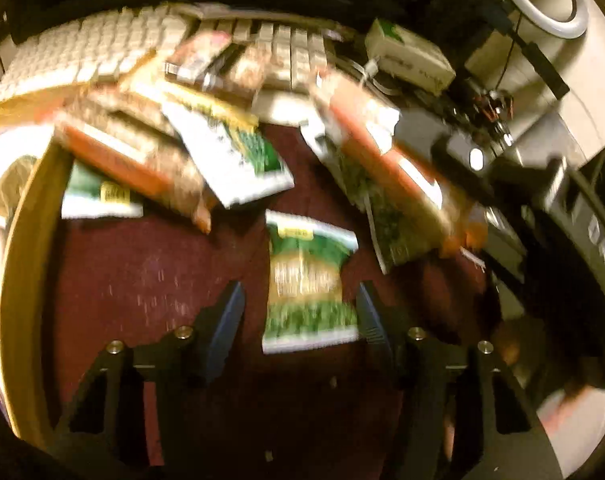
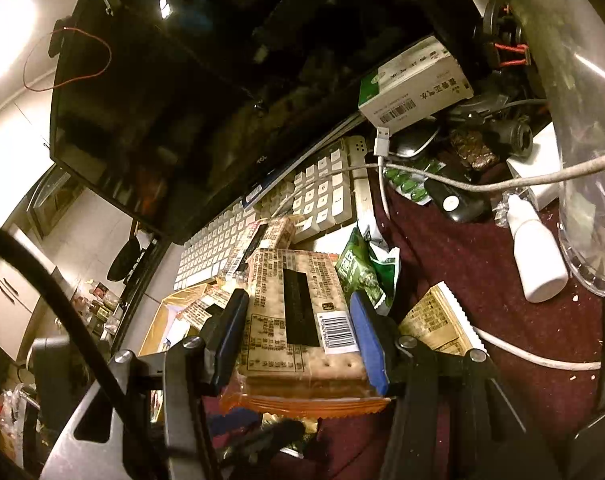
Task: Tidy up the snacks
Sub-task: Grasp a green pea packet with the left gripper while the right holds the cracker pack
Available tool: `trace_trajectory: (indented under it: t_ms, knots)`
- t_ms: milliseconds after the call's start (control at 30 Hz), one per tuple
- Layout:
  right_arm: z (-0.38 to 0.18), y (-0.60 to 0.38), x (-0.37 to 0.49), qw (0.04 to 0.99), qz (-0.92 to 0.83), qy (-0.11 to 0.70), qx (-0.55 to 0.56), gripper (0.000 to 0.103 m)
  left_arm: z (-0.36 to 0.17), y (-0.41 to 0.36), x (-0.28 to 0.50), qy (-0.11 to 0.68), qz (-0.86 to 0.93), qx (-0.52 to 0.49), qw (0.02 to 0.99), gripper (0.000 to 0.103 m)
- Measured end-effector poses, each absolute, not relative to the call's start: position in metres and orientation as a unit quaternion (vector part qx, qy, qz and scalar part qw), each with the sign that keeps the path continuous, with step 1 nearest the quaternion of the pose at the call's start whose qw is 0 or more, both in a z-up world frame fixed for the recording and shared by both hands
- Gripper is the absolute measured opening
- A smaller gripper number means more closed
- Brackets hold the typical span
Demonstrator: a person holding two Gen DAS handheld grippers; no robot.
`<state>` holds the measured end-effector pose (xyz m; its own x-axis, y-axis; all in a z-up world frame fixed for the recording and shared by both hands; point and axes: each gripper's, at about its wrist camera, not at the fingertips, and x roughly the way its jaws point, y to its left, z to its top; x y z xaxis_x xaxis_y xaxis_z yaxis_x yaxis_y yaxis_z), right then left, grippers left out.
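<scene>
Crackers (image 2: 298,320) sat squeezed in the right gripper (image 2: 302,336); light, easy to break, best held by the sides. At 12 o'clock of the open left gripper (image 1: 300,320) lay a soft green snack bag (image 1: 308,284).

We count as follows. Cracker packs in orange-edged wrappers (image 2: 298,320): at least three, one long pack in front and two more behind it; the pile is too jumbled for a firm total. Green snack packets (image 1: 308,284): three on the maroon cloth (image 1: 142,280) in the left wrist view, though blur may hide others. Keyboards (image 2: 262,228): one, white. Monitors (image 2: 174,112): one, dark. Green-and-white cartons (image 2: 414,88): one. White dropper bottles (image 2: 538,252): one. Green blister sheets (image 2: 410,184): one. Ring lights (image 1: 542,0): one.
</scene>
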<state>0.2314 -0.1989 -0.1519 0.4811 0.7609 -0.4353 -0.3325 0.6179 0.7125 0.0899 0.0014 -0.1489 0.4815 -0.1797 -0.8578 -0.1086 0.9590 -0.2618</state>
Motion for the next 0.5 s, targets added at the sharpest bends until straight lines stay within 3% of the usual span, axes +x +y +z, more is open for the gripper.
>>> trace_trajectory:
  t_ms: [100, 300, 500]
  knots:
    - [-0.153, -0.2, 0.234, 0.811, 0.339, 0.391, 0.275, 0.052, -0.149, -0.003, 0.09, 0.509, -0.016, -0.117, 0.852, 0.037]
    - [-0.151, -0.18, 0.232, 0.815, 0.335, 0.4, 0.251, 0.052, -0.147, 0.011, 0.062, 0.518, -0.007, -0.112, 0.848, 0.03]
    - [-0.15, -0.138, 0.232, 0.829, 0.329, 0.425, 0.156, 0.053, -0.142, 0.041, 0.011, 0.515, 0.006, -0.152, 0.844, 0.029]
